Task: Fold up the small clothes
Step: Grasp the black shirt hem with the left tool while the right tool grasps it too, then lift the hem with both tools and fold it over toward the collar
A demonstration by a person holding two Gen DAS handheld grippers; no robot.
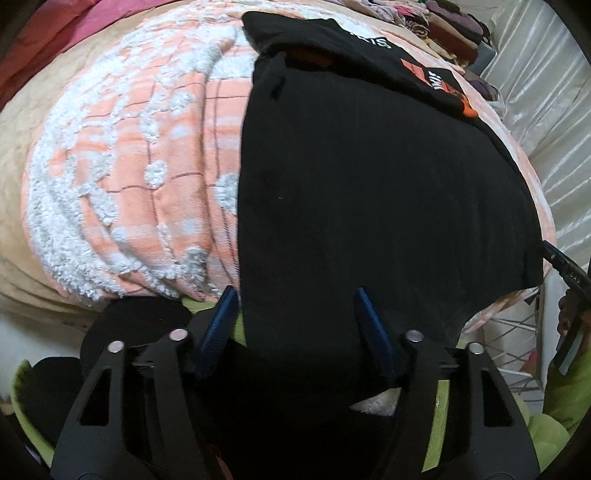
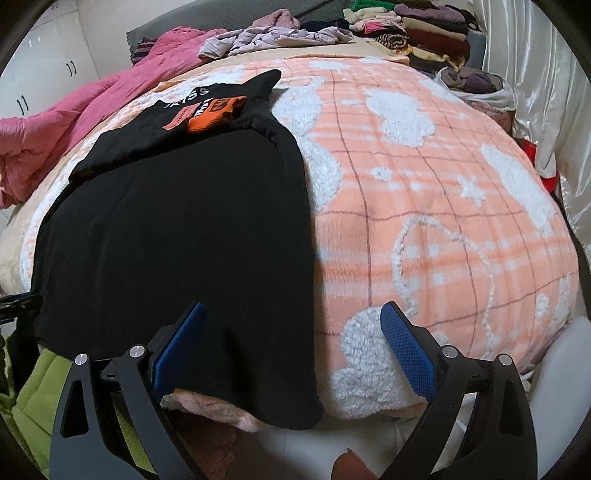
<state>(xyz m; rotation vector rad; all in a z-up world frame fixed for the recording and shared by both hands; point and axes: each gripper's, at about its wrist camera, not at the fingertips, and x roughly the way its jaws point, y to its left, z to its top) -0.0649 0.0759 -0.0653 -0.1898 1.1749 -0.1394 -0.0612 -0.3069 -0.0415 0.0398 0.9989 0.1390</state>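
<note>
Here the work area is a bed covered by a peach-and-white checked blanket point(image 2: 424, 221) with raised fleecy cloud and star shapes. A pink quilt point(image 2: 48, 129) is bunched along the far left of the bed in the right wrist view. Stacks of folded clothes point(image 2: 417, 33) stand at the far end, with a loose pale lilac garment point(image 2: 266, 37) beside them. A shiny white curtain point(image 2: 535, 92) hangs along the right side, and white cupboard doors point(image 2: 40, 85) show at far left. A green cloth point(image 2: 40, 387) lies at the near edge below the blanket.

The black garment point(image 1: 369, 192) lies spread flat on the blanket, lengthwise away from the cameras. Its far end carries an orange patch point(image 2: 212, 110) and white lettering. Its near hem hangs over the bed edge.

The left hand-held gripper point(image 1: 299, 321) has its jaws wide apart. The near left corner of the garment lies between the blue pads point(image 1: 221, 317); neither pad is pressed onto the cloth.

The right hand-held gripper point(image 2: 291, 339) is likewise spread wide and grips nothing. The garment's near right edge runs between its pads point(image 2: 406, 350); the left pad is over black cloth and the right pad over bare blanket.
</note>
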